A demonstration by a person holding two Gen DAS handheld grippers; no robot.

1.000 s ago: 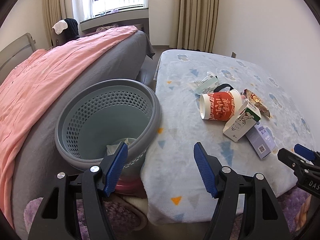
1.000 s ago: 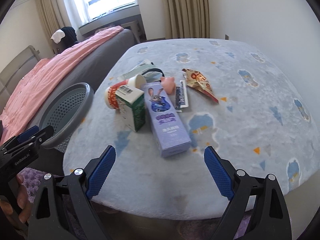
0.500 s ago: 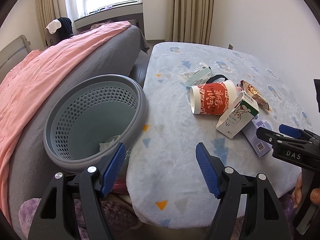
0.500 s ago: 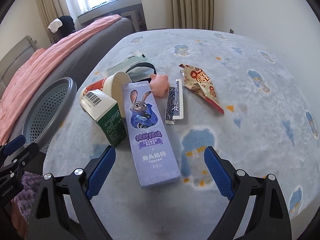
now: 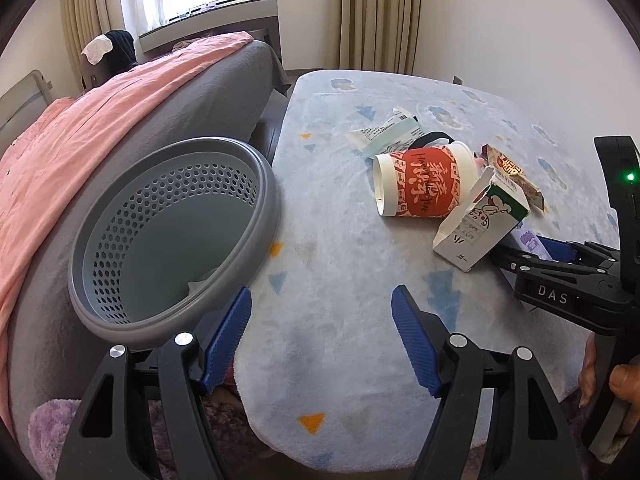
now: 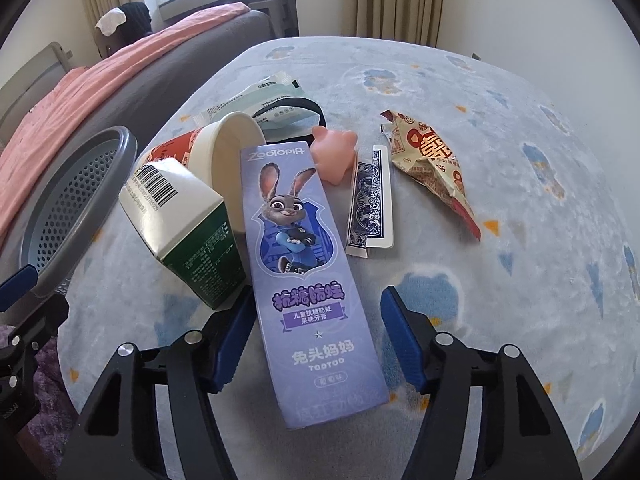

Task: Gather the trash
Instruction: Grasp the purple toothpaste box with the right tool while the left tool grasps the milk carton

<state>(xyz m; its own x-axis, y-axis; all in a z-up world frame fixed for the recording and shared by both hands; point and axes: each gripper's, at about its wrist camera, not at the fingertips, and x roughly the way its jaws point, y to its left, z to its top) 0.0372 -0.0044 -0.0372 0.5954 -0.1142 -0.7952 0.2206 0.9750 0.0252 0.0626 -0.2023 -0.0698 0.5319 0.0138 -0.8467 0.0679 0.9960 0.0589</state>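
Observation:
A purple toothpaste box [image 6: 308, 280] lies on the table, its near end between the open fingers of my right gripper [image 6: 316, 336], which do not touch it. Left of it lie a green-and-white carton [image 6: 180, 220] [image 5: 480, 220] and a red paper cup [image 5: 424, 180] [image 6: 224, 152] on its side. A pink toy [image 6: 334, 152], playing cards [image 6: 370, 204], a snack wrapper [image 6: 432, 160] and a white packet [image 6: 260, 100] lie beyond. My left gripper [image 5: 320, 336] is open and empty over the table's near edge, beside the grey bin [image 5: 172, 240].
The table [image 5: 340, 80] has a pale blue fleece cover. A bed with a pink blanket [image 5: 80, 140] runs along the left, behind the bin. The bin [image 6: 72, 200] holds a bit of white paper. A wall is on the right, curtains and a window at the back.
My right gripper has moved forward and down onto the table, so the toothpaste box now lies between its fingers. My left gripper has shifted forward and right along the table edge.

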